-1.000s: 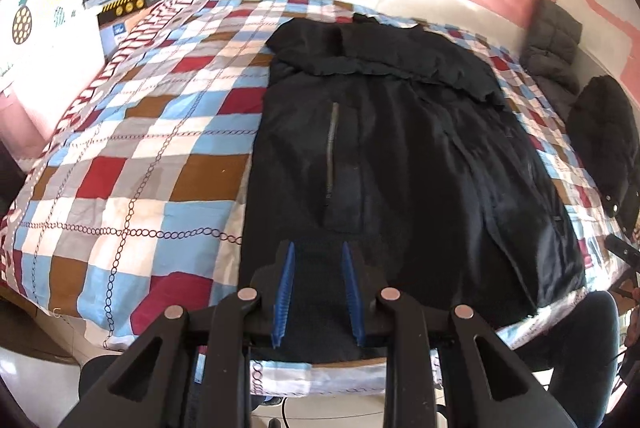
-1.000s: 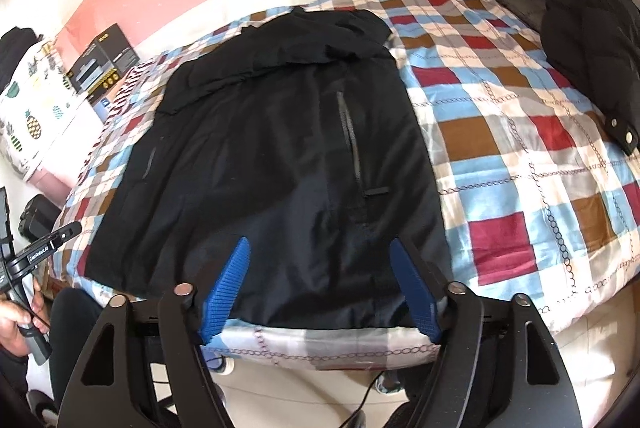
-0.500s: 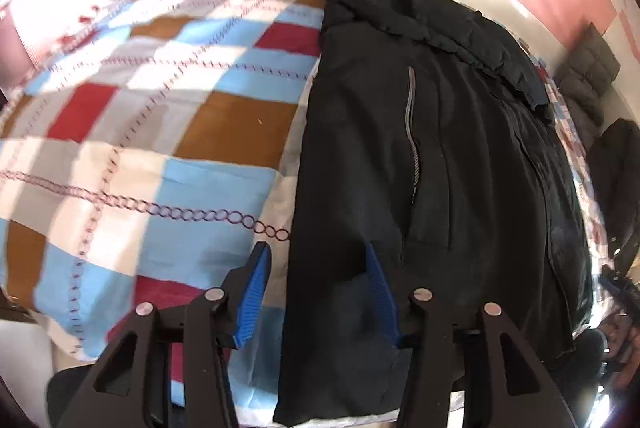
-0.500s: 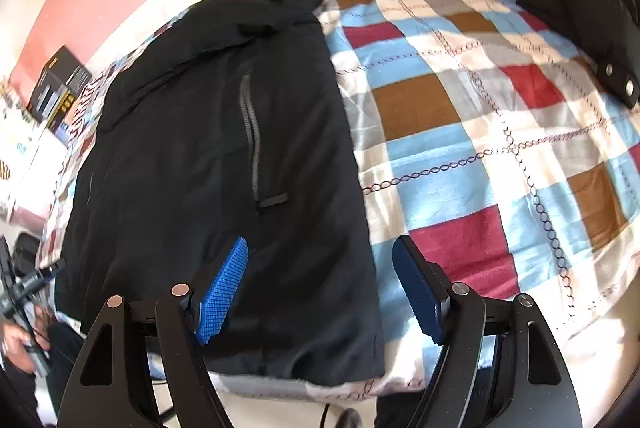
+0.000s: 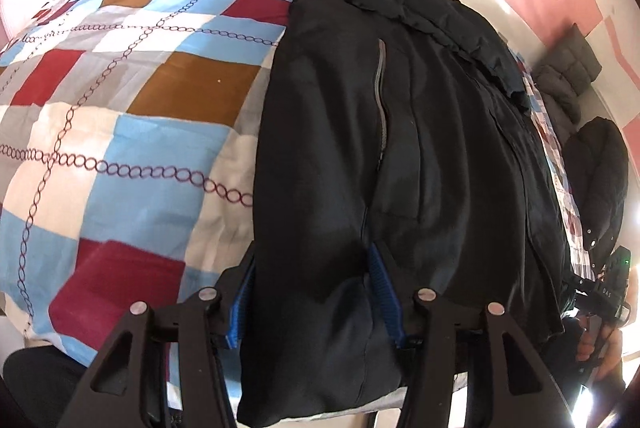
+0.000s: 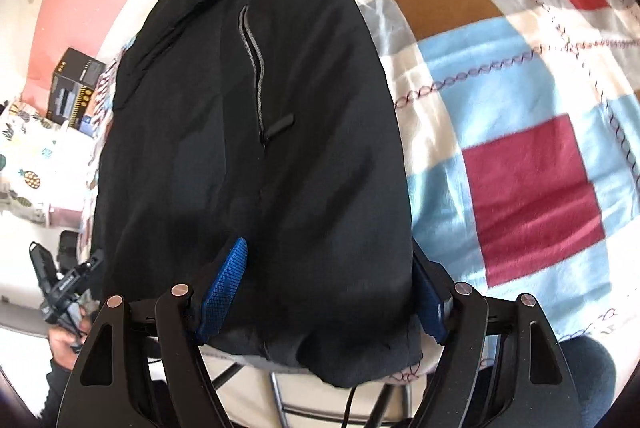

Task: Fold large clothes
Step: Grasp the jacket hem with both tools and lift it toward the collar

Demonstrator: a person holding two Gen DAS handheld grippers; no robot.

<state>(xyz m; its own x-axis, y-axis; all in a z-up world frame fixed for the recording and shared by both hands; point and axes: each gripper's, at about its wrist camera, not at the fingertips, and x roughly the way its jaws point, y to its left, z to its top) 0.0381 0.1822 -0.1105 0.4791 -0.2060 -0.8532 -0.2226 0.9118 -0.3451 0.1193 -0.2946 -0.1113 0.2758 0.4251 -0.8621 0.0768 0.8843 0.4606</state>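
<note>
A large black jacket (image 5: pixel 400 148) lies flat on a checked bed cover (image 5: pixel 140 148), collar far, hem at the near edge. My left gripper (image 5: pixel 312 256) points down at the hem's left corner. Its jaws stand apart with the bulging fabric between them, one blue pad (image 5: pixel 382 288) on top and the other half hidden behind the jacket's side edge. My right gripper (image 6: pixel 328 248) straddles the jacket (image 6: pixel 260 148) at the right hem corner the same way, jaws wide, left pad (image 6: pixel 224 288) on the cloth. Neither pair visibly pinches the fabric.
A second dark coat (image 5: pixel 600 180) and a grey quilted garment (image 5: pixel 568 80) lie at the bed's far right. A black box (image 6: pixel 74 88) and pineapple-print fabric (image 6: pixel 28 156) sit beyond the left side. The bed cover (image 6: pixel 520 108) spreads right of the jacket. Pink wall behind.
Both grippers have sunk toward the near hem and spread outward to its corners. The left jaws have widened. The hem now sits between each pair of fingers.
</note>
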